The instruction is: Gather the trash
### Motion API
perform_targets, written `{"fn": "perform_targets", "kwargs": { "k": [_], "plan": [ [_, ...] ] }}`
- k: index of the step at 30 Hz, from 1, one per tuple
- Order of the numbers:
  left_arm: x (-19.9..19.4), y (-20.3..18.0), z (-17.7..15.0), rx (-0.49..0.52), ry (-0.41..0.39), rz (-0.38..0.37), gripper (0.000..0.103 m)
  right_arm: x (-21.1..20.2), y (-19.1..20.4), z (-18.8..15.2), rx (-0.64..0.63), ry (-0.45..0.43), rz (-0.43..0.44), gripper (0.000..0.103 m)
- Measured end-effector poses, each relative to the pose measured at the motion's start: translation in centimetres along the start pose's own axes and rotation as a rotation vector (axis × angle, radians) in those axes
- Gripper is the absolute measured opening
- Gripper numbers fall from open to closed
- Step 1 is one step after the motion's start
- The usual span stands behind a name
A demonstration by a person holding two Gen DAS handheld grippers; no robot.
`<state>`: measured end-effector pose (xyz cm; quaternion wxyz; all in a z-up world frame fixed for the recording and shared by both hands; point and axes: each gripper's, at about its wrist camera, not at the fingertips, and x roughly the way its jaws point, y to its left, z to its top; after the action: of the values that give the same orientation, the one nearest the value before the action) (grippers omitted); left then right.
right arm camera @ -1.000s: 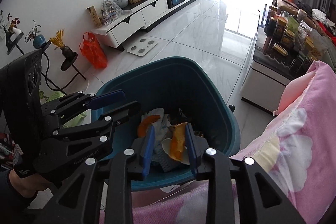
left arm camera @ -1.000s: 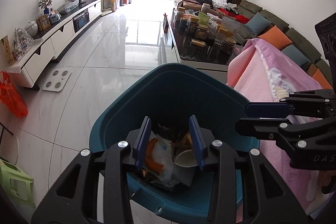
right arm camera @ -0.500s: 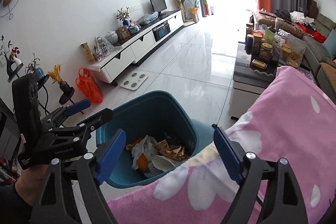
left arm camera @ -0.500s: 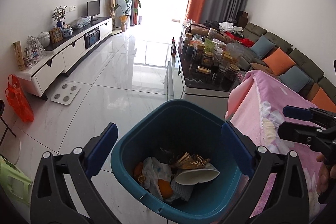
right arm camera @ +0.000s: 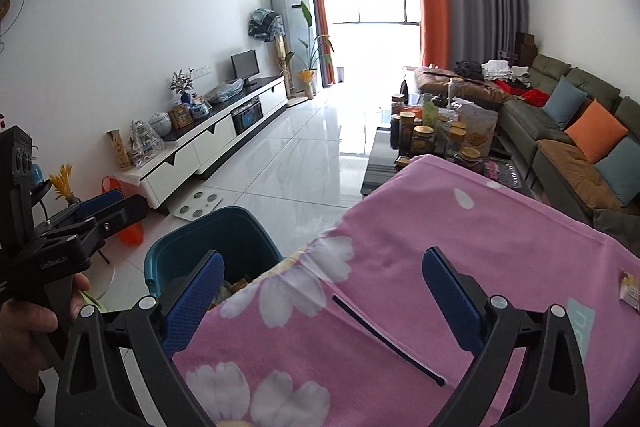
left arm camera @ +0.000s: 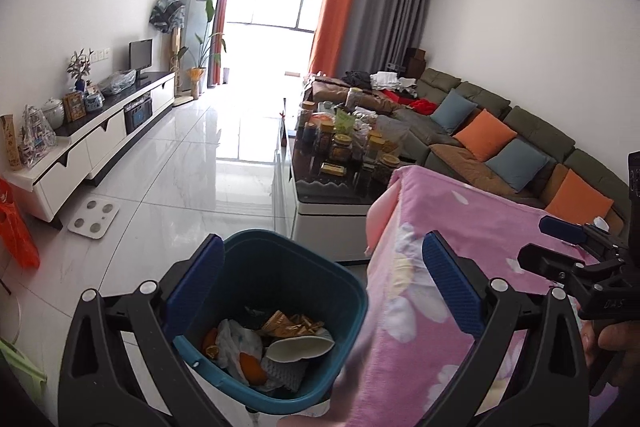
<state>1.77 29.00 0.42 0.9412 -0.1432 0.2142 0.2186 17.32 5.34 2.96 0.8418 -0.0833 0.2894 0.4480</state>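
A teal trash bin (left arm camera: 320, 267) stands on the floor beside a table with a pink flowered cloth (right arm camera: 400, 247). It holds orange peel, white paper, a white bowl (left arm camera: 298, 349) and golden wrappers (left arm camera: 292, 323). My left gripper (left arm camera: 324, 283) is open and empty, raised above the bin. My right gripper (right arm camera: 324, 299) is open and empty above the cloth's edge; the bin (right arm camera: 200, 247) lies low to its left. On the cloth lie a thin black stick (right arm camera: 388, 341) and a small packet (right arm camera: 630, 285) at the far right.
A coffee table (left arm camera: 340, 187) crowded with jars stands beyond the bin. A grey sofa with cushions (left arm camera: 500, 147) runs along the right. A white TV cabinet (left arm camera: 100, 139), a floor scale (left arm camera: 94, 215) and an orange bag (left arm camera: 16, 231) are on the left.
Both grippers opened, dropped their trash into the bin and lifted up and away from it. The right one swung right over the pink cloth.
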Motion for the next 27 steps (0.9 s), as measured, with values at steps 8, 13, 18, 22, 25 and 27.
{"fn": "perform_targets", "kwargs": {
  "k": [8,13,18,22,25,27],
  "plan": [
    [-4.3,-9.6,-1.3,0.139,-0.103,-0.157,0.097,-8.6,-4.0,-3.6,0.081,-0.158,-0.224,0.096],
    [-6.4,-15.2,-2.8,0.22,-0.137,-0.246,0.097,-13.9,-6.5,-6.6,0.15,-0.23,-0.366,0.096],
    [-8.2,-19.6,-4.1,0.26,-0.171,-0.327,0.097,-18.2,-7.6,-9.5,0.192,-0.296,-0.51,0.096],
    [-9.4,-22.5,-5.4,0.289,-0.18,-0.38,0.097,-20.9,-7.7,-11.6,0.214,-0.35,-0.602,0.096],
    [-10.4,-24.2,-6.2,0.314,-0.198,-0.415,0.097,-22.4,-6.9,-12.8,0.215,-0.385,-0.659,0.096],
    [-11.3,-25.0,-6.9,0.33,-0.214,-0.425,0.097,-23.0,-6.6,-13.5,0.221,-0.402,-0.686,0.096]
  ]
}}
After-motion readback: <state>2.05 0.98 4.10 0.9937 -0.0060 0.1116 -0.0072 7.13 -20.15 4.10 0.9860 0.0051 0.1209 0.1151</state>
